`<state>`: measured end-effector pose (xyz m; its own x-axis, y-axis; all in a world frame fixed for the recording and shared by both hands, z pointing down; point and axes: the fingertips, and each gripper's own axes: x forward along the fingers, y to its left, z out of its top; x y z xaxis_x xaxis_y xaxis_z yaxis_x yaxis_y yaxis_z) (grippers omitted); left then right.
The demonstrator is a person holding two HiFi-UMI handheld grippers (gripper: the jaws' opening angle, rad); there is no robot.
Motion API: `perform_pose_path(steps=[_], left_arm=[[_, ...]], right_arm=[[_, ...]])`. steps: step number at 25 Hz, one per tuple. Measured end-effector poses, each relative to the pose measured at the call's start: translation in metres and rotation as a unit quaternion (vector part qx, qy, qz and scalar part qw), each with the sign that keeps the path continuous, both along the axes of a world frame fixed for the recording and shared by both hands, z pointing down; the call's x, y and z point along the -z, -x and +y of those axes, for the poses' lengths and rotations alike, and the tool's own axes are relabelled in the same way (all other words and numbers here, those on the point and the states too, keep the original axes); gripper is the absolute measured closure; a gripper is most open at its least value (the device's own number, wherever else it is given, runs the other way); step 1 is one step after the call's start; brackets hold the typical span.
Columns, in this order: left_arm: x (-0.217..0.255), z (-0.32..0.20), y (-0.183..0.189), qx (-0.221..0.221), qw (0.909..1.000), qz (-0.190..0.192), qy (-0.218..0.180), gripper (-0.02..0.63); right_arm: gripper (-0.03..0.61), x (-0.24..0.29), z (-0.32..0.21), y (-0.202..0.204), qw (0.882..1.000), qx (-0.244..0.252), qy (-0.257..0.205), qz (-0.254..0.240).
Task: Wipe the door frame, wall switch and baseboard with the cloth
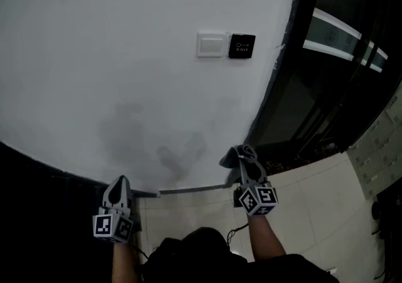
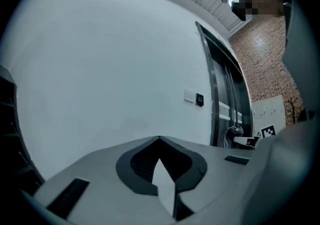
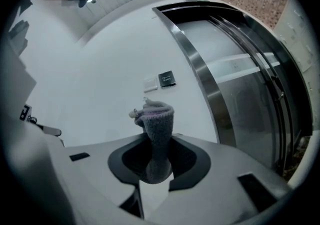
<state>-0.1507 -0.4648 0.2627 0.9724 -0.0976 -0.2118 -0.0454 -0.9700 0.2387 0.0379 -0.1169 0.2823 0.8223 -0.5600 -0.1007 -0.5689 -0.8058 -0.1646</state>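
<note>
Two tongs are seen low in the head view. The left tongs [image 1: 119, 182] are at 7 o'clock, close by the baseboard [image 1: 195, 188]. Their jaws are pressed together, and nothing is held in them.

The right tongs [image 1: 247, 165] are at 5 o'clock. Their jaws are closed tight on the cloth [image 1: 239, 156]. The cloth is grey and fuzzy. It is bunched up and sticks out past the tips. It is held low down, near the corner where the white wall [image 1: 125, 55] meets the dark door frame [image 1: 276, 80]. Whether it touches the wall cannot be told.

Pale tiles are seen on the floor [image 1: 314, 194] at 4 o'clock.

Dark smudgy patches are seen on the wall just above the baseboard. Farther up, near 12 o'clock, the white wall switch [image 1: 211, 44] is seen. A small black button [image 1: 242, 46] is set just beside it, on its 3 o'clock side.

Past the door frame, at 2 o'clock, a dark glass door [image 1: 333, 43] with pale stripes is seen.
</note>
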Motion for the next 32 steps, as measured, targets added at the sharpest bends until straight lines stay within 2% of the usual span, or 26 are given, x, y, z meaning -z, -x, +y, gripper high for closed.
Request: perform_pose_path(steps=[2, 5, 12, 17, 22, 26, 30, 32], left_arm=[[-0.001, 0.006, -0.005, -0.016, 0.9998, 0.006, 0.011, 0.614], [-0.002, 0.006, -0.015, -0.017, 0.9994, 0.008, 0.028, 0.614], [0.008, 0.019, -0.038, -0.052, 0.9986, 0.008, -0.004, 0.614], [0.012, 0.045, -0.071, -0.081, 0.9966, 0.014, -0.003, 0.614], [0.012, 0.107, -0.118, -0.131, 0.9913, 0.016, -0.005, 0.614], [0.017, 0.175, -0.158, -0.164, 0.986, 0.026, -0.018, 0.614], [0.017, 0.241, -0.188, -0.232, 0.9722, 0.019, -0.024, 0.614], [0.013, 0.259, -0.202, -0.256, 0.9659, 0.009, -0.041, 0.614]], right_arm=[[0.489, 0.002, 0.005, -0.002, 1.0, -0.005, 0.006, 0.006], [0.489, 0.002, 0.01, -0.007, 1.0, -0.011, 0.006, 0.012], [0.489, 0.002, 0.022, -0.019, 1.0, -0.025, 0.013, 0.01], [0.489, 0.002, 0.05, -0.026, 0.999, -0.04, 0.013, 0.01], [0.489, 0.004, 0.106, -0.026, 0.997, -0.065, 0.006, 0.028], [0.489, 0.0, 0.172, -0.017, 0.994, -0.099, 0.028, 0.027], [0.489, 0.01, 0.218, -0.017, 0.989, -0.125, 0.069, 0.04], [0.489, 0.019, 0.227, -0.027, 0.986, -0.131, 0.089, 0.051]])
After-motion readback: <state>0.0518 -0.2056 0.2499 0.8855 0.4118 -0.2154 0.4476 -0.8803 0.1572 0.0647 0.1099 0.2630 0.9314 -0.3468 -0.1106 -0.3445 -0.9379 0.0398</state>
